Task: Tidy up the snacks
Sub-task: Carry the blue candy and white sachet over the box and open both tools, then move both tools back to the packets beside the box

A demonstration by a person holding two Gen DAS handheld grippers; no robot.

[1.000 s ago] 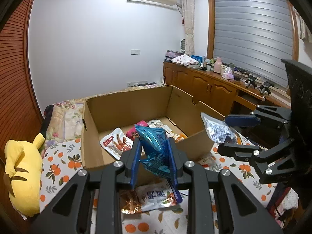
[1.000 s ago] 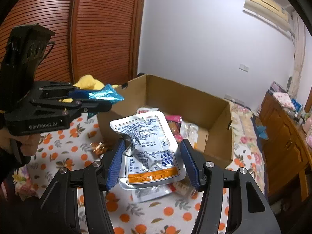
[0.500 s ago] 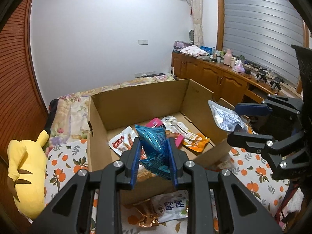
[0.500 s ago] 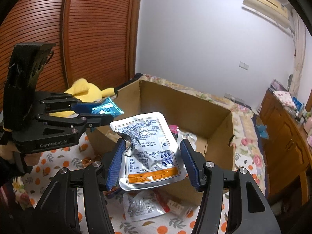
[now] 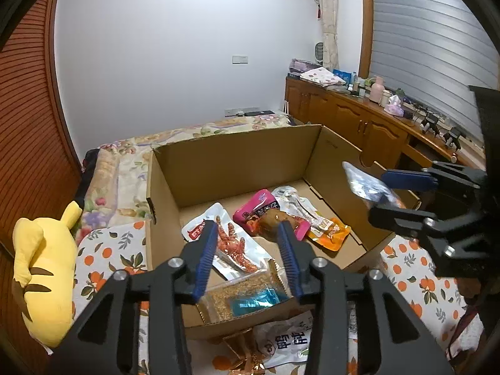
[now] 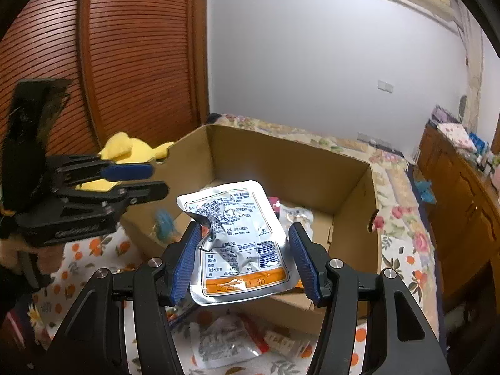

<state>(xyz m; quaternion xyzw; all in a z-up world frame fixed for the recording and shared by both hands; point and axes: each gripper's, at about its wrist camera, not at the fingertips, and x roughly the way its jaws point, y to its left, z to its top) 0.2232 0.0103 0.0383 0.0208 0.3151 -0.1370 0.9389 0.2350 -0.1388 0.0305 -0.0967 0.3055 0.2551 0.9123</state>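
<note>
Left wrist: blue packet [image 5: 254, 303] lies below opening left tongs [image 5: 248, 250].

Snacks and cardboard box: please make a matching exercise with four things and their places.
Things:
1. blue packet
2. silver pouch
3. yellow plush toy
4. white packet with black letters

Places:
A. between the right gripper's pads
B. on the bedspread, in front of the cardboard box
C. inside the box, at its near wall
D. beside the box, outside it

Pairs: 1-C, 2-A, 3-D, 4-B
</note>
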